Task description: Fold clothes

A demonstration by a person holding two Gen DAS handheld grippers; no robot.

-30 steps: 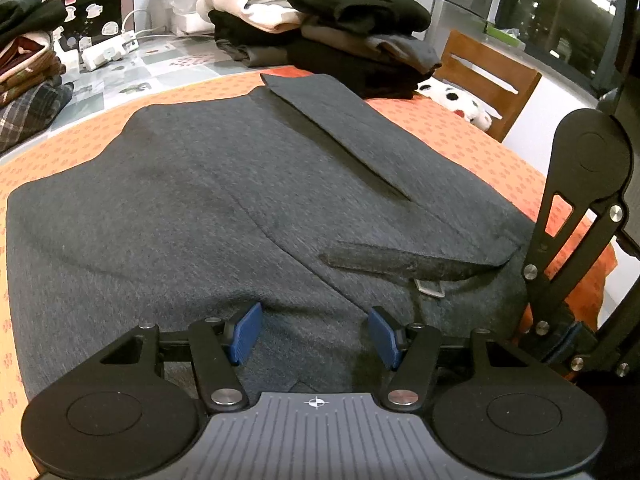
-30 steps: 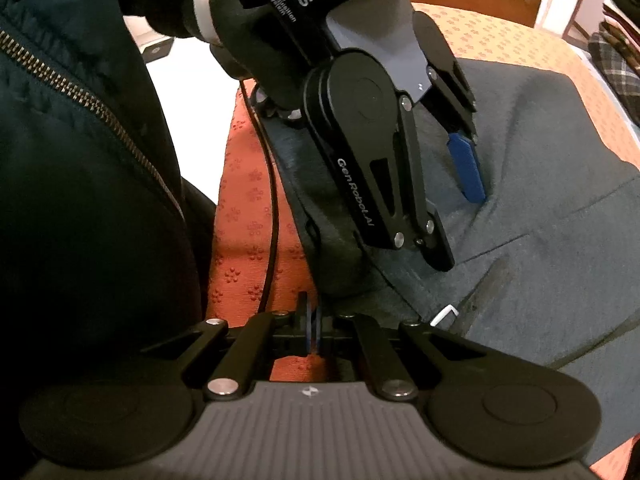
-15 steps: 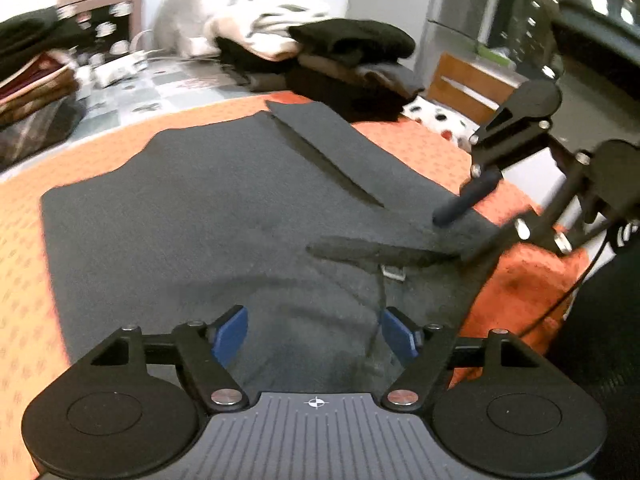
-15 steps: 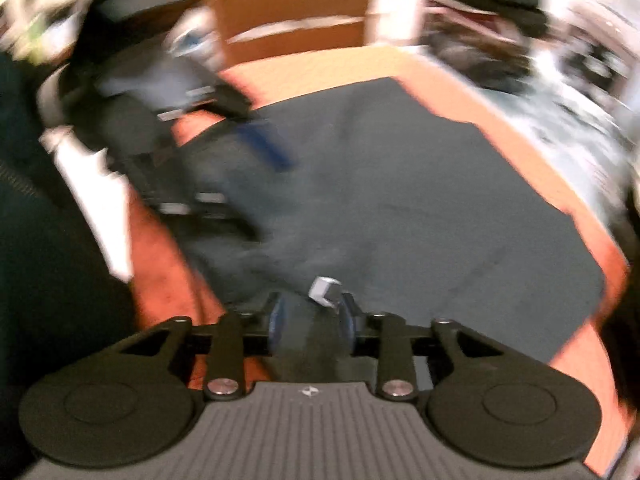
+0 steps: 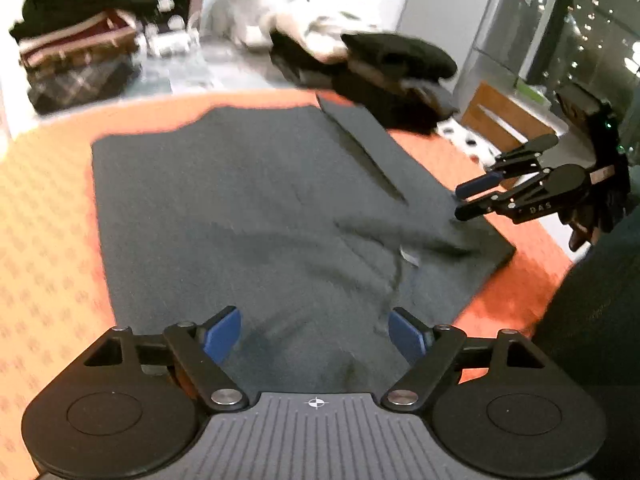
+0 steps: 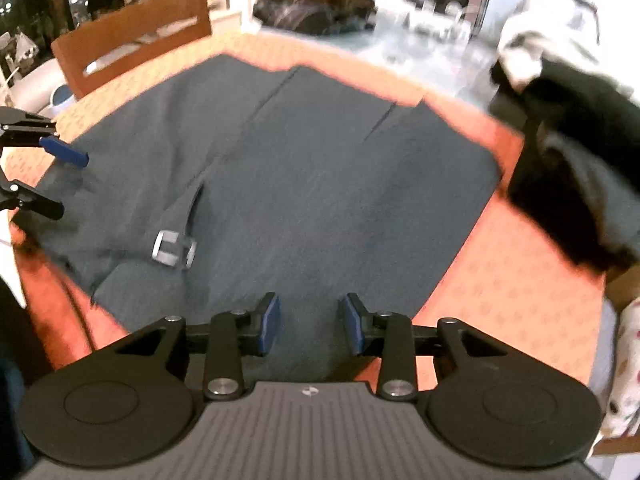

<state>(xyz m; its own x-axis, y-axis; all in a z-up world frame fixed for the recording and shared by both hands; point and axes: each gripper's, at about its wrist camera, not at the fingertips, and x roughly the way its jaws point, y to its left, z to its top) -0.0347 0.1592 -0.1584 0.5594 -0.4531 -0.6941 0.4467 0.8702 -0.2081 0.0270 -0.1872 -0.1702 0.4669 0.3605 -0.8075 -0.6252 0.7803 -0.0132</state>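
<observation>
- The left claw [image 5: 316, 334] is hovering spread above the near edge of the dark grey garment [image 5: 248, 216]; its jaws have just been opening, with nothing between them.
- The garment is lying flat on the orange table [image 5: 48, 216], one long panel already turned over onto it; by appearance further folds are remaining.
- The right claw [image 6: 310, 328] is hanging part-spread over the garment's near edge, jaws just opening, gripping nothing, the metal buckle [image 6: 172, 248] lying to its left.
- Beyond the garment, stacked clothes [image 5: 384, 68] are sitting, seemingly finished.
</observation>
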